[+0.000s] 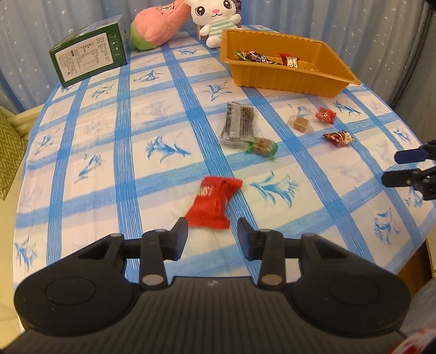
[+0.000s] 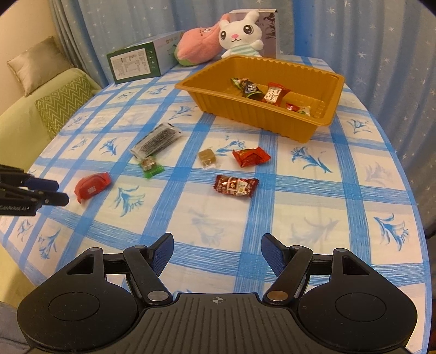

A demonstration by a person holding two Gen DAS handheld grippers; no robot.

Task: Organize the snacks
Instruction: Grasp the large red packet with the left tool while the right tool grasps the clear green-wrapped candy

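Observation:
A red-wrapped candy point(image 1: 214, 203) point(image 2: 92, 186) lies on the blue-checked tablecloth just ahead of my left gripper point(image 1: 212, 231) point(image 2: 54, 193). That gripper is open, and the wrapper's near end sits about level with its tips, untouched. My right gripper point(image 2: 218, 245) point(image 1: 408, 168) is open and holds nothing. Loose on the cloth are a black-striped packet point(image 1: 239, 122) point(image 2: 156, 140), a green-wrapped candy point(image 1: 261, 145) point(image 2: 150, 164), a clear-wrapped brown cube point(image 1: 299, 122) point(image 2: 207, 158), a small red candy point(image 1: 325, 115) point(image 2: 250, 156) and a dark red candy point(image 1: 338, 138) point(image 2: 235, 185). A golden tray point(image 1: 286, 79) point(image 2: 245, 111) at the back holds several candies.
A green box point(image 1: 90, 54) point(image 2: 136, 64), a pink plush point(image 1: 160, 24) and a white rabbit plush point(image 1: 215, 16) point(image 2: 242, 35) stand along the table's far edge. Behind the rabbit is a pale carton point(image 2: 269, 30). A sofa with cushions point(image 2: 62, 103) is to the left.

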